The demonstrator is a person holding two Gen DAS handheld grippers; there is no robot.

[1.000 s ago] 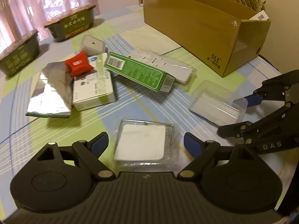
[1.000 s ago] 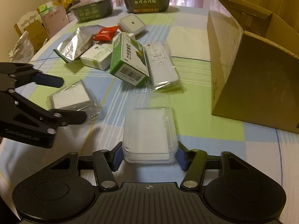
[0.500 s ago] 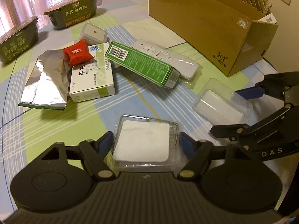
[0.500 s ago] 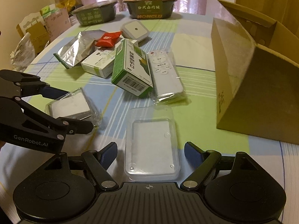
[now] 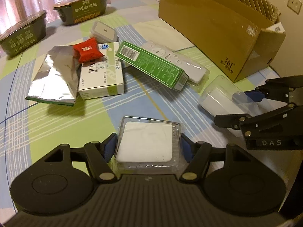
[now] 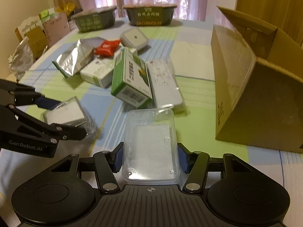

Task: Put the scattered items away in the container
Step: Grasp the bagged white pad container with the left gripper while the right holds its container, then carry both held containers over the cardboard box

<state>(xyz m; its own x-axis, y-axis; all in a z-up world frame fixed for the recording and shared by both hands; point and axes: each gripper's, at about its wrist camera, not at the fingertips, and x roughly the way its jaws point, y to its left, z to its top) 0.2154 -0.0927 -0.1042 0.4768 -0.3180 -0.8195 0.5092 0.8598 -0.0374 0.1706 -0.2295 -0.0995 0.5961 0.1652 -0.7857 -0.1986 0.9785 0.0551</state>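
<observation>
The left gripper [image 5: 148, 147] was closed on a clear pack [image 5: 147, 143] with a white pad inside, its blue pads [image 5: 109, 145] pressed against both sides of the pack. The right gripper [image 6: 150, 158] was likewise closed on a clear lidded case [image 6: 150, 147], which was held flat between its pads [image 6: 182, 158]. Whether either item was lifted off the tablecloth [image 5: 56, 124] could not be told.

From the left wrist, the right gripper [image 5: 246, 106] was seen at the right edge with the case [image 5: 223, 98] between its fingers; from the right wrist, the left gripper [image 6: 62, 115] was seen at the left with the pack [image 6: 66, 113].

The cardboard box [image 6: 255, 98] stood open on the table to the right of the case, near it but apart. In the left view the box [image 5: 217, 26] lay along the far right.

The other items were scattered in the middle of the table. A green carton [image 5: 151, 66] was tilted, resting partly on a remote [image 5: 181, 64] in a clear wrap. A white medicine box [image 5: 102, 75] lay beside it, with a red packet [image 5: 88, 50] on top and a foil pouch [image 5: 55, 77] touching its left side. A small white square case [image 5: 104, 31] lay behind these. Two dark green tubs [image 5: 83, 7] stood at the far edge.
</observation>
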